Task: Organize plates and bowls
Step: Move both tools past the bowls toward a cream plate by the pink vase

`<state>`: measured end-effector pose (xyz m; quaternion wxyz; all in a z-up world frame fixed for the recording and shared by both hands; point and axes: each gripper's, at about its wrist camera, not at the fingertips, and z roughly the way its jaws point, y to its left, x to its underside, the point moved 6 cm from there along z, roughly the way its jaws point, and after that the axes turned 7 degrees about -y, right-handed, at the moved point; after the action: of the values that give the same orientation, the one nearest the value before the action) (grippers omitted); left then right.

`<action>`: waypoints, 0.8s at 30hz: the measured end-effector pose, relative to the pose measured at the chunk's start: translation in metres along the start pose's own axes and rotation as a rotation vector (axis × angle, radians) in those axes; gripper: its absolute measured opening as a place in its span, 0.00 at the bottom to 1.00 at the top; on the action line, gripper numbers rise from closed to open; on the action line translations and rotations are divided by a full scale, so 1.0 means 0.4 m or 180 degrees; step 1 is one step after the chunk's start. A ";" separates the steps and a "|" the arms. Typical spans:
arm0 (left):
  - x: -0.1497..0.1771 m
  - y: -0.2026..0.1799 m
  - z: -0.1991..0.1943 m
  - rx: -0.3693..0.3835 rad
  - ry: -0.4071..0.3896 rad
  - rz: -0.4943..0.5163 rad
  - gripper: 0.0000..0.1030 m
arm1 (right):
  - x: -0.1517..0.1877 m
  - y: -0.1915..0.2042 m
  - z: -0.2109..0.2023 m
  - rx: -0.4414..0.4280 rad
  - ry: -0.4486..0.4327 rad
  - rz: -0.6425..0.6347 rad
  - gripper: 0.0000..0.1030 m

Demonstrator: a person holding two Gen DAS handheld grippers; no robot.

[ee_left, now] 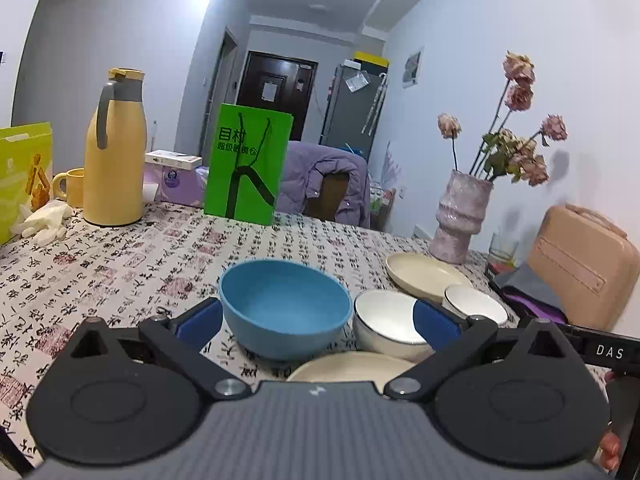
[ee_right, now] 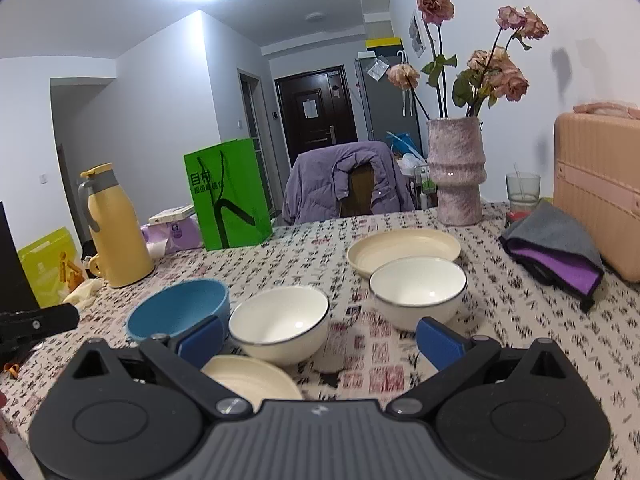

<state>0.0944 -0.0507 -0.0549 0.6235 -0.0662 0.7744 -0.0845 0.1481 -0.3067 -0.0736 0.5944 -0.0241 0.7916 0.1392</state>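
Both grippers hang low over the table (ee_right: 520,320) with its calligraphy-print cloth. The left gripper (ee_left: 318,322) has its blue-padded fingers spread wide, nothing between them but air; the blue bowl (ee_left: 285,308) sits upright just ahead, close to the left pad. Right beside that bowl stands a white bowl (ee_left: 386,326), and beyond it a second white bowl (ee_left: 474,304), part hidden by the right pad. A cream plate (ee_left: 428,274) lies farther back near the pink vase (ee_left: 462,216) of dried roses, and another cream plate (ee_left: 352,366) lies right under the gripper's nose.

Over on the other side, the right gripper (ee_right: 320,340) is just as wide open, gripping nothing. Between its fingers I see the nearer white bowl (ee_right: 280,326), upright, with the blue bowl (ee_right: 178,312) touching or nearly touching it on the left; I can't tell which. The second white bowl (ee_right: 418,292) stands apart to the right, overlapping the rim of the far cream plate (ee_right: 404,248) from this angle. The near cream plate (ee_right: 252,380) peeks out beneath the left finger.

A yellow thermos jug (ee_right: 116,228), a green paper bag (ee_right: 228,196) and a folded grey-and-purple cloth (ee_right: 556,248) ring the dishes
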 end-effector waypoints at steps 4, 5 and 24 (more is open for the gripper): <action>-0.031 -0.001 0.028 -0.0034 -0.0041 -0.0052 1.00 | -0.035 -0.012 0.024 -0.0023 -0.0060 -0.0012 1.00; -0.038 -0.001 0.035 -0.0025 -0.0047 -0.0087 1.00 | -0.044 -0.014 0.031 -0.0028 -0.0068 -0.0011 1.00; -0.173 -0.021 0.119 -0.0113 -0.0333 -0.0361 1.00 | -0.223 -0.050 0.153 -0.0161 -0.0188 0.0066 1.00</action>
<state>0.1557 -0.0468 0.0030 0.6561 -0.1253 0.7371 -0.1025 0.2356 -0.3220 -0.0086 0.6152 -0.0268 0.7702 0.1661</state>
